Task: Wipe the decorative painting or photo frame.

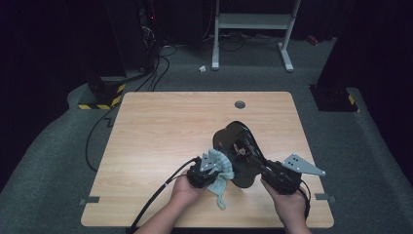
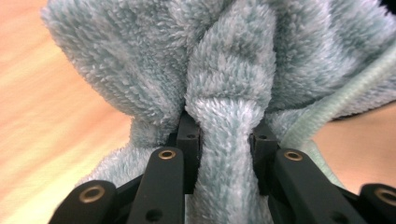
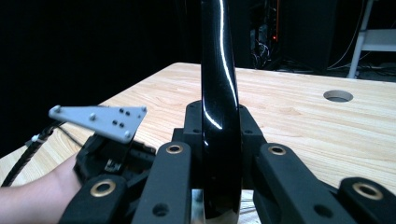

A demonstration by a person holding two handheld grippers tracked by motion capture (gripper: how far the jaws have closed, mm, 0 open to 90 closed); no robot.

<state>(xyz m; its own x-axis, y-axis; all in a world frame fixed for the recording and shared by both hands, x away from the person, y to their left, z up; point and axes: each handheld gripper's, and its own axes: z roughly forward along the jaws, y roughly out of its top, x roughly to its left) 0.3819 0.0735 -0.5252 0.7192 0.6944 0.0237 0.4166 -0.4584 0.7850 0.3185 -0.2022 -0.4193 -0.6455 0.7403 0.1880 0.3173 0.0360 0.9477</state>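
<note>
High view, near edge: both hands come in from the bottom, each with a gripper, over the table [image 1: 146, 126].
Left gripper [image 1: 210, 171]: clenched on a fluffy blue-green cloth [image 1: 220, 176]; a fold is pinched between its jaws, the rest hangs to the table.
Right gripper [image 1: 260, 168]: clamped on the rim of a glossy black object [image 1: 238, 141] with a wavy outline, near the table's middle, just past the cloth.
Cloth handling: soft, light, limp; bunches freely, so a pinched fold holds it best.
Object handling: likely stiff and slick, judging by its shine; it may slip, so grip the thin edge squarely.
Work in hand: probably wiping the object.
Far: cable hole [image 1: 239, 104].
</note>
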